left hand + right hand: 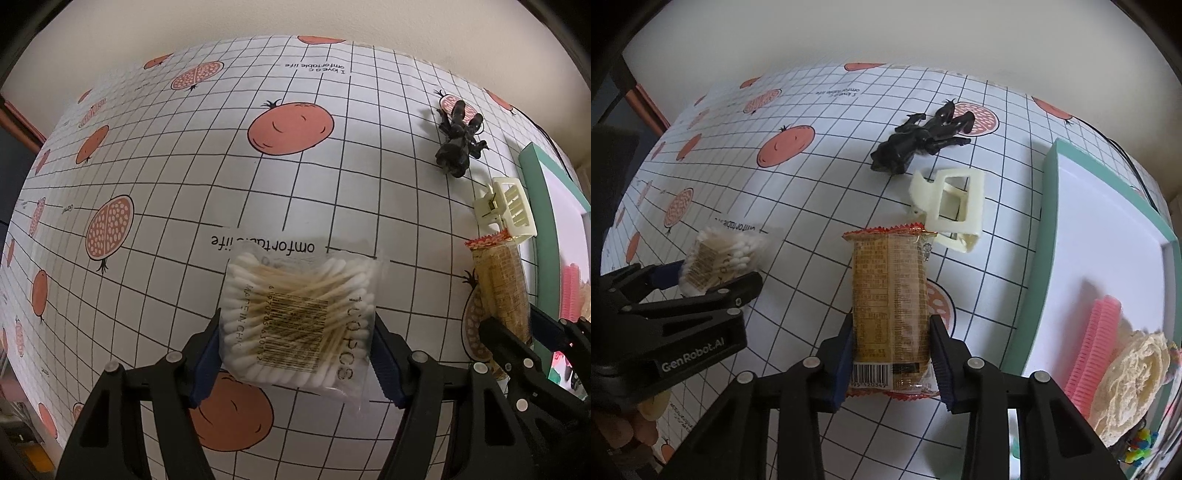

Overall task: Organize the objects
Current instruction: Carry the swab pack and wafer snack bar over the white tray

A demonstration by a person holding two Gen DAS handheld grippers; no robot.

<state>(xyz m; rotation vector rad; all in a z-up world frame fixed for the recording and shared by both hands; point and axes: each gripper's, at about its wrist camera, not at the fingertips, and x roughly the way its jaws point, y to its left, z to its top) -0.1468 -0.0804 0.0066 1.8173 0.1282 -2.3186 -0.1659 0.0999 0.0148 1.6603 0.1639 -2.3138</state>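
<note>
On the grid-patterned tablecloth (pixel 332 177), left of the teal-rimmed tray (pixel 1049 192), the left gripper (pixel 299 354) pinches a bag of cotton swabs (pixel 299 314). Nearer the tray, the right gripper (pixel 892 350) clamps a snack packet (pixel 890 306). Beyond it lie a cream hair claw (pixel 951 206) and a black figurine (pixel 916 140).

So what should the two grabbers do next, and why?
Probably lift the right gripper and carry its snack pack over to the tray. Its fingers already press both sides of the pack, and the tray lies just right of it with sorted things inside. The left gripper grips the cotton swabs and could follow.
</note>
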